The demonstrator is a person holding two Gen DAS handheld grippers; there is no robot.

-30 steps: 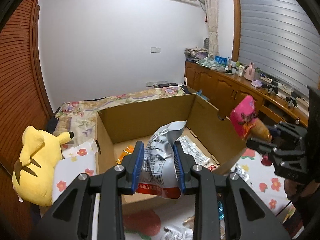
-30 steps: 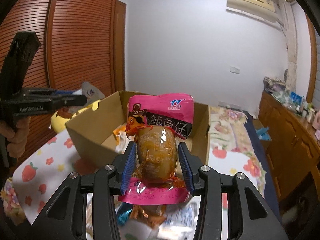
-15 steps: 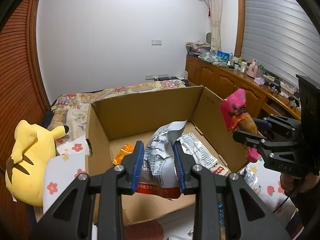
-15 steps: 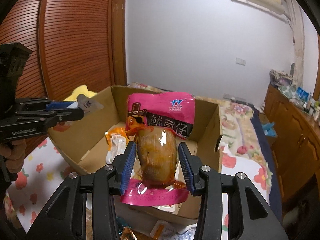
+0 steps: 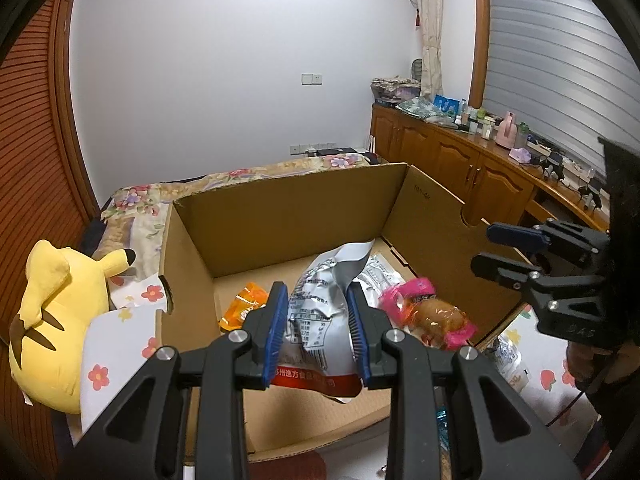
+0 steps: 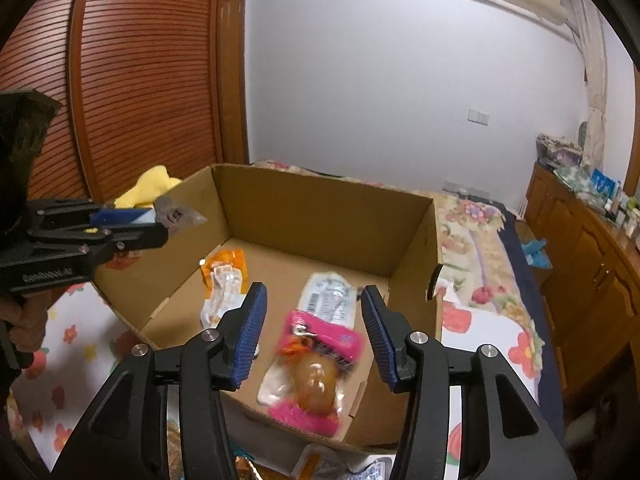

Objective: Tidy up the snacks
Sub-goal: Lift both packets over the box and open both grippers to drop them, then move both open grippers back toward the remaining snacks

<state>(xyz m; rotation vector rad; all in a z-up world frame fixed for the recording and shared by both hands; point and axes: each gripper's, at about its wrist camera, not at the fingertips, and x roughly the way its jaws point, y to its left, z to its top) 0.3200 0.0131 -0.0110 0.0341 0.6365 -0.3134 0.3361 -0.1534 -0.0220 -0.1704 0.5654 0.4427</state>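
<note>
- Well, the right gripper (image 6: pixel 314 334) has just been opening its jaws, and the pink packet (image 6: pixel 316 364) that sat between its blue pads half a second ago is no longer gripped; it shows blurred below the spread pads, inside the cardboard box (image 6: pixel 320 216), near the front wall
- In the left wrist view that same pink packet (image 5: pixel 426 314) is down by the box's right wall, apart from the right gripper (image 5: pixel 504 248), which hovers above the rim with nothing between its fingers
- So one more snack is in the box; I judge the right hand is free to fetch another from the loose packets just in front of the box
- The left gripper (image 5: pixel 317 330) is narrow and clamped on the silver bag (image 5: pixel 320 308), held over the box and not yet let go; that bag looks like the next one to drop
- The silver bag is crinkled foil, puffed and creased at the top, with a red band along its bottom edge
- The pink packet is glossy film with a clear window over a rounded brown lump
- On the box floor lie an orange packet (image 6: pixel 224 272), flat and shiny, and a clear white packet (image 6: pixel 330 296) with printed labels
- The box is plain brown card, open on top, standing on a flowered cloth (image 6: pixel 492 332)
- A soft yellow plush toy (image 5: pixel 52 316) lies left of it
</note>
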